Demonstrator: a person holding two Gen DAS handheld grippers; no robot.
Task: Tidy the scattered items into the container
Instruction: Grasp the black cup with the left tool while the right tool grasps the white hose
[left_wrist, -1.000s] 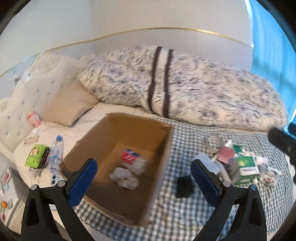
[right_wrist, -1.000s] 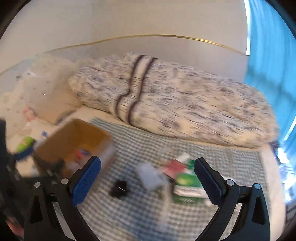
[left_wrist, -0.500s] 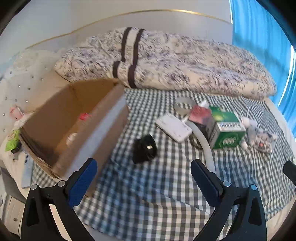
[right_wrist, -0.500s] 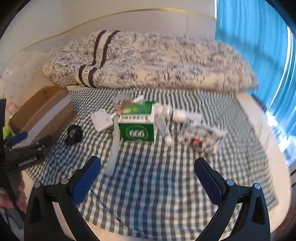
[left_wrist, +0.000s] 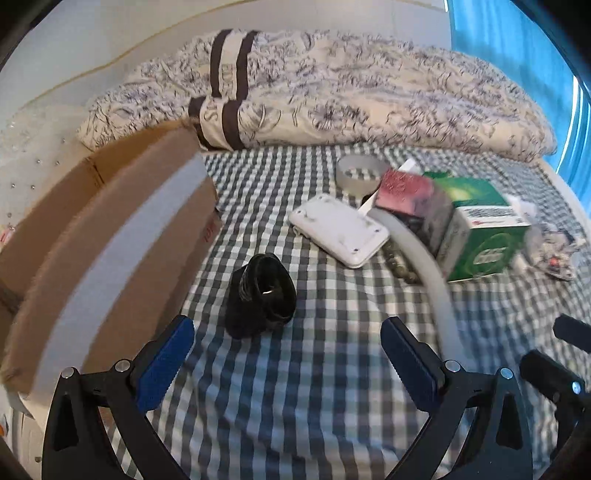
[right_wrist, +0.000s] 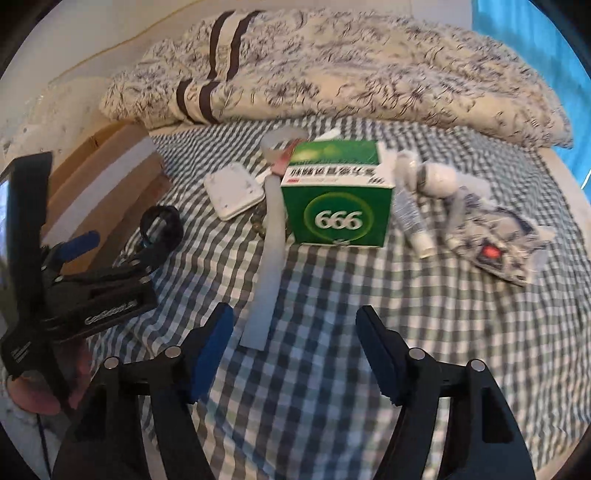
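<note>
A: Where do we stand with the tidying?

B: Most of it is left, we judge. The cardboard box (left_wrist: 122, 236) sits on the bed at our left, and from here we see only its outer wall, so we cannot tell what is inside.

A: And what lies loose?

B: Plenty, all on the checked sheet (left_wrist: 314, 387). Nearest the box is a black strap (left_wrist: 264, 291), coiled, just beside the box wall. Further right lie a white pad (left_wrist: 340, 230), a tape roll (left_wrist: 358, 173), a pink packet (left_wrist: 404, 192) and the green carton (right_wrist: 340, 206). A long pale strip (right_wrist: 271, 258) runs down past the carton. On the carton's far side are a tube (right_wrist: 412, 218), a white bottle (right_wrist: 437, 177) and a patterned pouch (right_wrist: 493, 247).

A: Our tongs?

B: The left tongs (left_wrist: 286, 354) are spread wide and empty, hovering just short of the strap. The right tongs (right_wrist: 295, 343) are spread too, holding nothing, pointed at the lower end of the strip, below the carton.

A: So what do we take first?

B: The strap looks the likeliest for the left, being closest to it and to the box. The right could take the strip or the carton. Nothing is gripped yet, so every piece we see here has yet to go in.
</note>
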